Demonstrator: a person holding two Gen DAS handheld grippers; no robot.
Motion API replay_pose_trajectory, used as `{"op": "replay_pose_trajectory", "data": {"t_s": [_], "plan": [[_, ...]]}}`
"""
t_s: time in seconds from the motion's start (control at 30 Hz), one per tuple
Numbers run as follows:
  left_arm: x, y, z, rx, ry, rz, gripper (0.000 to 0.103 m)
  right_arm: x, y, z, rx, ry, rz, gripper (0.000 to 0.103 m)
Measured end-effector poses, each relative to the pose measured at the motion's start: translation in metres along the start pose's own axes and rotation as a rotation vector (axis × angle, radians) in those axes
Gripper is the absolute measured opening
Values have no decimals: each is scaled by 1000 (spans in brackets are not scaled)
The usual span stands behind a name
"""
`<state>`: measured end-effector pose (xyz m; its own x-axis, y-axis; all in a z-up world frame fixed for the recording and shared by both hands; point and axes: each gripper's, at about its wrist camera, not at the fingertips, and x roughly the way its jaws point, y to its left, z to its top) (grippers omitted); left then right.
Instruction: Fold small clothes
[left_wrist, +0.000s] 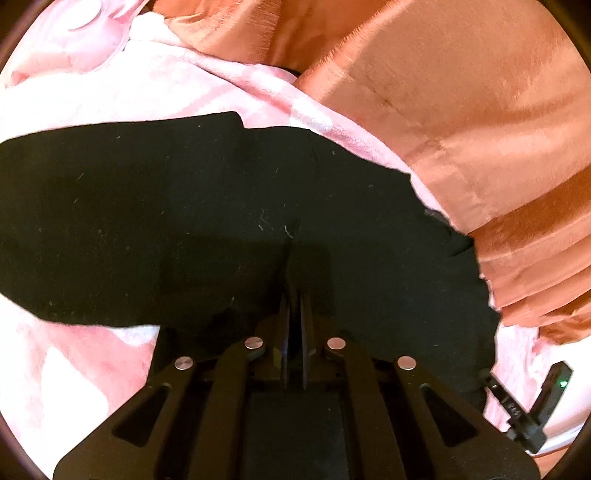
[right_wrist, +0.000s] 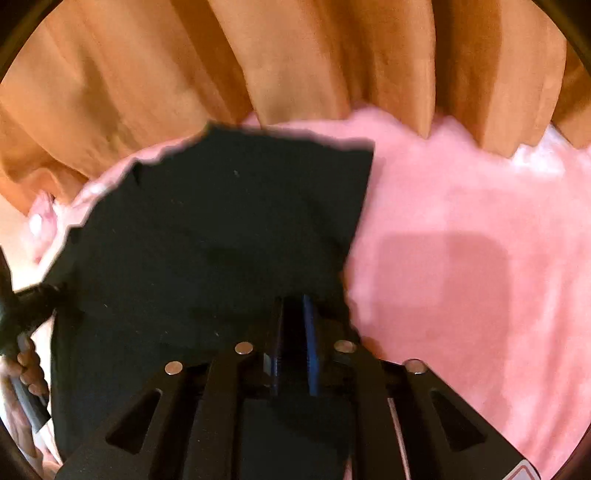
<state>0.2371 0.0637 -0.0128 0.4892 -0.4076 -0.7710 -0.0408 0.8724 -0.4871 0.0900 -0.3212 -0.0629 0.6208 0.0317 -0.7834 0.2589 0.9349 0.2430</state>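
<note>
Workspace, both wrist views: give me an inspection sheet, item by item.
Surface: pink fleece blanket, rumpled, covers the whole work area.
Job's things: one black garment, spread flat on the blanket.
Clutter: nothing seen.
Grippers: left hand-held gripper shut, tips pressed into the garment; right hand-held gripper shut at the garment's edge; actual pinch not visible in either.
Cables: nothing seen.
Surroundings: orange pleated curtain hangs behind the blanket; a hand holds the other gripper's handle at the right wrist view's left edge.

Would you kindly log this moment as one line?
left gripper: shut on black garment | right gripper: shut on black garment | surface: pink blanket
</note>
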Motion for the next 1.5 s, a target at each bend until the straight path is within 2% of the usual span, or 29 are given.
{"op": "replay_pose_trajectory", "data": {"t_s": [0.03,0.07,0.1,0.13,0.2,0.23,0.27,0.3,0.4,0.47,0.5,0.53,0.6,0.63,0.67,0.7,0.77,0.83,0.9,1.03,1.1,1.13,1.17,1.2,1.23,1.27,1.33,1.43,1.5], "plan": [[-2,1,1,-25,-8,-21,6,-2,3,4,0,29,-16,6],[-17,9,5,-76,-44,-56,6,-7,7,6,2,23,-28,8],[-31,17,9,-110,-88,-59,8,-17,13,8,-5,-8,-36,11],[-47,28,15,-141,-140,-34,21,-26,20,7,-22,-34,-45,13],[-79,58,22,-227,-245,60,69,-45,42,1,-102,-64,-83,15],[-97,79,24,-298,-302,128,75,-53,54,-4,-139,-73,-87,18],[-119,110,24,-403,-364,198,76,-60,57,-9,-161,-74,-84,25],[-133,134,23,-478,-393,234,76,-64,64,-13,-180,-72,-80,32],[-165,214,7,-736,-401,348,76,-72,84,-17,-186,-74,-56,36],[-174,261,-9,-896,-370,341,76,-75,92,-19,-178,-72,-26,38],[-176,278,-14,-943,-364,299,76,-75,97,-20,-170,-66,-10,39],[-179,286,-15,-952,-394,260,77,-75,102,-23,-160,-59,10,40],[-184,293,-6,-906,-412,268,74,-72,111,-30,-149,-42,31,41],[-181,296,3,-850,-411,271,69,-71,115,-34,-147,-34,36,41],[-175,296,9,-814,-409,268,50,-68,120,-40,-149,-24,40,41],[-169,297,16,-787,-400,259,23,-65,124,-45,-155,-12,42,41],[-159,297,26,-749,-384,225,4,-61,130,-49,-168,-3,38,41],[-158,279,35,-737,-408,225,4,-59,134,-50,-179,-6,29,41],[-160,238,42,-646,-441,180,4,-62,134,-47,-179,-20,26,41],[-158,82,53,-231,-478,56,4,-68,122,-35,-140,-52,27,42],[-131,-10,31,-10,-387,-64,6,-68,110,-29,-110,-58,16,43],[-116,-37,20,52,-333,-105,8,-67,103,-26,-95,-56,9,43],[-89,-71,-2,124,-236,-163,15,-67,99,-24,-84,-55,1,43],[-69,-91,-20,161,-163,-178,35,-65,92,-22,-75,-55,-12,43],[-48,-106,-37,189,-99,-168,45,-63,85,-20,-65,-54,-32,43],[-28,-116,-57,212,-43,-138,48,-62,80,-19,-53,-52,-43,43],[-12,-117,-79,231,8,-114,48,-59,66,-16,-21,-36,-53,45],[-31,-88,-77,167,-43,-65,56,-57,52,-12,22,-21,-37,46],[-60,-46,-67,19,-144,-26,67,-54,50,-7,33,-22,5,48]]}}
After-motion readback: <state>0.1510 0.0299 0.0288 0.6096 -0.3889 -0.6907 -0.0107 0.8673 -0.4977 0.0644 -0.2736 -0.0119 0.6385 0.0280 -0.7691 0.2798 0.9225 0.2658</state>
